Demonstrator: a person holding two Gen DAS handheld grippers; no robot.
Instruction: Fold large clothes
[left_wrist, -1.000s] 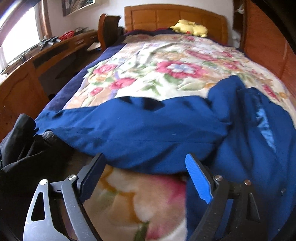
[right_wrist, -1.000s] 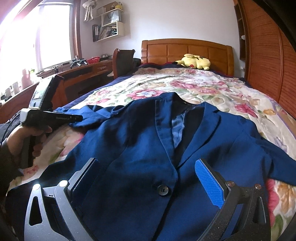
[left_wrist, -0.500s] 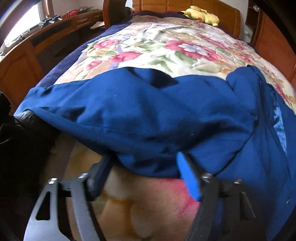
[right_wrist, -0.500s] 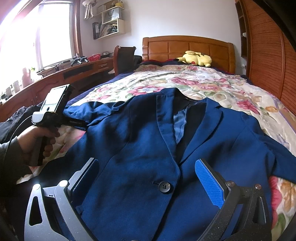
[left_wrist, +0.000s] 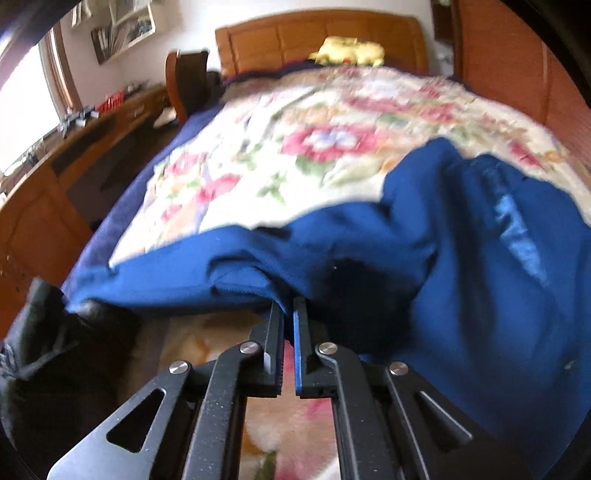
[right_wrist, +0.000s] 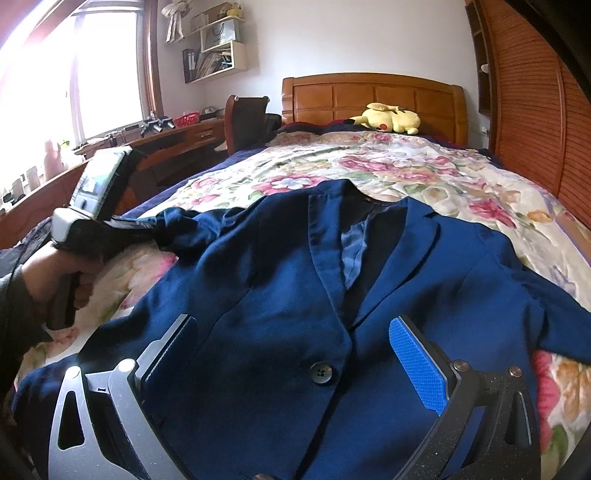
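Blue jacket on the flowered bed, one sleeve pinched

The bed (right_wrist: 424, 173) with its floral blanket fills both views; the navy jacket (right_wrist: 280, 295) lies front-up across its near end, collar toward twelve o'clock and one dark button (right_wrist: 322, 373) at centre. The right gripper (right_wrist: 295, 358) hovers over the hem at six o'clock, jaws wide, nothing between them. At nine o'clock the left gripper (left_wrist: 289, 308), whose jaws have just been closing, is clamped on the sleeve (left_wrist: 236, 269) edge. A yellow plush toy (right_wrist: 388, 118) rests by the headboard.
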